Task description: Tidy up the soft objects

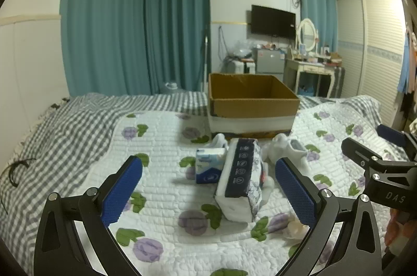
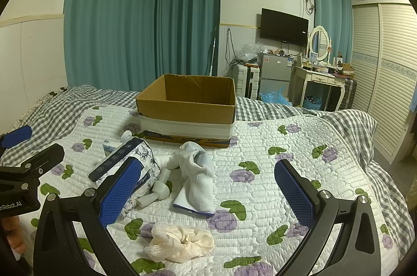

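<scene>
On the bed, a white quilt (image 2: pixel 286 158) with purple flowers is spread over a gray checked sheet (image 1: pixel 65 125). An open cardboard box (image 2: pixel 187 109) with a white band around its lower part is set on the quilt, toward the far side. In front of the box, the soft things are gathered close together. A pack of tissues (image 1: pixel 241 178) with a dark strip and a flower print is seen lying tilted, and a small blue and white tissue pack (image 1: pixel 208 165) is placed just beside it, on its left. A white sock (image 2: pixel 198 177) is laid near the pack on its other side, and small white rounded pieces (image 2: pixel 161 188) that cannot be told apart clearly are seen between them. A cream lace scrunchie (image 2: pixel 179 240) is found closer to the camera in the right wrist view. The left gripper (image 1: pixel 208 192) is held above the quilt with its blue pads (image 1: pixel 122 191) spread wide; nothing is held between them, and the tissue pack is seen in the gap, not touched. The right gripper (image 2: pixel 208 195) is spread wide too, with nothing gripped; the sock and the scrunchie are seen between its fingers (image 2: pixel 294 192), untouched.
</scene>
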The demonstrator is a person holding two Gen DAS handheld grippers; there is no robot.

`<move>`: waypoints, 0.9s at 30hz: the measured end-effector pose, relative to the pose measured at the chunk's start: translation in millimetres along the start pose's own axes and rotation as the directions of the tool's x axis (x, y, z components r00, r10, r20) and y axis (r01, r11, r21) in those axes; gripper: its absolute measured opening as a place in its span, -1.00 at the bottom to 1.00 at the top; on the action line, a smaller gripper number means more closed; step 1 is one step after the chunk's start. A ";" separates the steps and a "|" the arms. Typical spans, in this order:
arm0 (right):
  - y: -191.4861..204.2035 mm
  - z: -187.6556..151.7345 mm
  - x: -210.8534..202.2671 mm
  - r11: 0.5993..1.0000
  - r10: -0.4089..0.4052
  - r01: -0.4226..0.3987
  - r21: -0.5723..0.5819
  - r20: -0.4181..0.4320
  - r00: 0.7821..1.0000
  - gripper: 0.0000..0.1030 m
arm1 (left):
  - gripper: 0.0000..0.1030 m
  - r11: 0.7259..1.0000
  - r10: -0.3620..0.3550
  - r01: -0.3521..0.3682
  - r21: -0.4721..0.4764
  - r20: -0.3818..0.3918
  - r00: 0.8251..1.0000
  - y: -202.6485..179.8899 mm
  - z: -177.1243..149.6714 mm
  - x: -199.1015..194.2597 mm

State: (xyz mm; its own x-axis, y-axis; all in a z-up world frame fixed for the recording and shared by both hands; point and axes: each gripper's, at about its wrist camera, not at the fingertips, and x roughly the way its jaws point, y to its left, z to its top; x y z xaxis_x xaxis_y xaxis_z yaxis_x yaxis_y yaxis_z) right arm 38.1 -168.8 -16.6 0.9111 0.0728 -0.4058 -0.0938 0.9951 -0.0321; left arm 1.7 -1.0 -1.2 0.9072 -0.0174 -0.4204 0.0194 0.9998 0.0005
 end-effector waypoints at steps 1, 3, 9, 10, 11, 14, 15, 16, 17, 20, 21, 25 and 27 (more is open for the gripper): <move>0.1 0.0 0.1 1.000 0.001 -0.001 0.000 -0.001 1.000 1.00 | 1.00 1.000 0.000 0.000 0.000 0.001 1.000 0.7 1.8 -1.0; 0.1 0.2 0.0 1.000 0.001 -0.001 0.000 -0.001 1.000 1.00 | 1.00 1.000 0.000 0.000 0.000 0.001 1.000 0.4 1.7 -1.0; 0.2 0.3 0.2 1.000 0.002 -0.002 0.002 -0.001 1.000 1.00 | 1.00 1.000 -0.002 0.002 0.001 -0.001 1.000 0.6 1.9 -0.7; 0.2 0.4 0.2 1.000 0.003 -0.003 0.002 -0.001 1.000 1.00 | 1.00 1.000 -0.002 0.002 0.002 -0.001 1.000 0.6 2.0 -0.6; 0.3 0.5 0.2 1.000 0.002 -0.002 0.002 -0.001 1.000 1.00 | 1.00 1.000 -0.001 0.001 0.003 -0.002 1.000 0.6 2.2 -0.6; 0.4 0.6 0.4 1.000 0.002 -0.002 0.001 -0.001 1.000 1.00 | 1.00 1.000 -0.002 0.002 0.003 0.000 1.000 0.6 2.0 -0.5; 0.4 0.7 0.4 1.000 0.003 -0.003 0.002 -0.001 1.000 1.00 | 1.00 1.000 -0.002 0.002 0.003 0.001 1.000 0.3 1.8 -0.3; 0.4 0.7 0.4 1.000 0.003 -0.003 0.002 -0.001 1.000 1.00 | 1.00 1.000 -0.002 0.002 0.004 0.001 1.000 -0.1 1.6 -0.2; 0.5 0.7 0.4 1.000 0.003 -0.003 0.001 -0.001 1.000 1.00 | 1.00 1.000 -0.002 0.002 0.005 0.001 1.000 -0.2 1.4 0.0; 0.4 0.7 0.4 1.000 0.003 -0.003 0.002 -0.002 1.000 1.00 | 1.00 1.000 -0.002 0.002 0.005 0.001 1.000 -0.4 1.3 -0.2; 0.5 0.7 0.3 1.000 0.003 -0.003 0.003 -0.002 1.000 1.00 | 1.00 1.000 -0.003 0.003 0.005 0.001 1.000 -0.4 1.1 -0.3; 0.6 0.6 0.1 1.000 0.003 -0.003 0.003 -0.002 1.000 1.00 | 1.00 1.000 -0.003 0.003 0.005 0.001 1.000 -0.5 1.1 -0.4; 0.7 0.5 0.3 1.000 0.003 -0.003 0.002 -0.003 1.000 1.00 | 1.00 1.000 -0.002 0.002 0.005 0.001 1.000 -0.6 1.2 -0.3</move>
State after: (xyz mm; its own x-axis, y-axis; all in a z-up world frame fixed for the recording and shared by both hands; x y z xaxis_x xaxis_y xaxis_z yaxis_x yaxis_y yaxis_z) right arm 38.5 -168.1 -16.3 0.9097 0.0757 -0.4084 -0.0957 0.9950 -0.0287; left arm 1.9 -1.6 0.0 0.9074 -0.0194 -0.4198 0.0234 0.9997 0.0046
